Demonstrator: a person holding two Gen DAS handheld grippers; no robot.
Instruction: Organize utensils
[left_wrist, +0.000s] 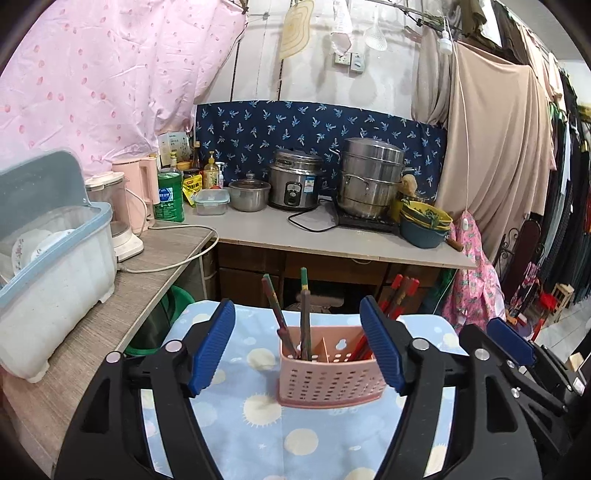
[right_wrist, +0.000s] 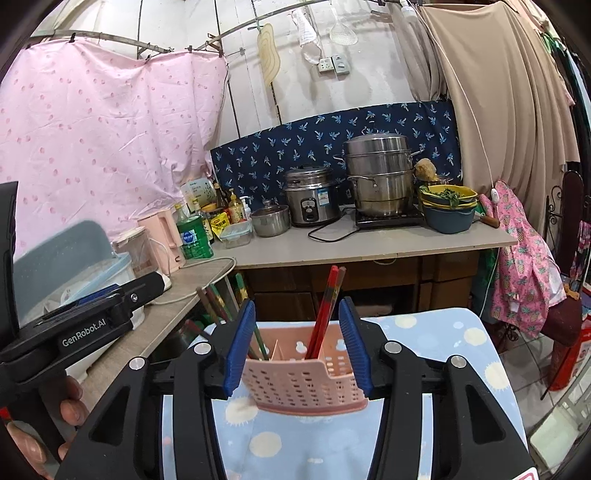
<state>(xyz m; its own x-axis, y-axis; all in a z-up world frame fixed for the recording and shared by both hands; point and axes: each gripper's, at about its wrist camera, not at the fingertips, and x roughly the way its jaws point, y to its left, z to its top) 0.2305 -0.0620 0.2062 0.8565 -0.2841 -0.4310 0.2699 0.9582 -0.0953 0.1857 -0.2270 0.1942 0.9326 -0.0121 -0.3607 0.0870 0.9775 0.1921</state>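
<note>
A pink perforated utensil holder (left_wrist: 328, 369) stands on a small table with a blue sun-print cloth (left_wrist: 258, 435). Brown and green chopsticks (left_wrist: 295, 314) stand in its left compartment. Red chopsticks (left_wrist: 399, 295) lean in its right compartment. My left gripper (left_wrist: 297, 347) is open and empty, its blue pads on either side of the holder but apart from it. In the right wrist view the holder (right_wrist: 303, 380) sits between the pads of my right gripper (right_wrist: 297, 347), which is open around it; the red chopsticks (right_wrist: 325, 310) rise between the pads.
A wood-grain counter (left_wrist: 147, 266) with a dish rack (left_wrist: 51, 266) and kettle (left_wrist: 136, 192) runs along the left. A grey counter (left_wrist: 314, 236) behind holds a rice cooker (left_wrist: 295, 184), steamer pot (left_wrist: 369, 177), bowls (left_wrist: 424, 221) and bottles. Clothes hang at right.
</note>
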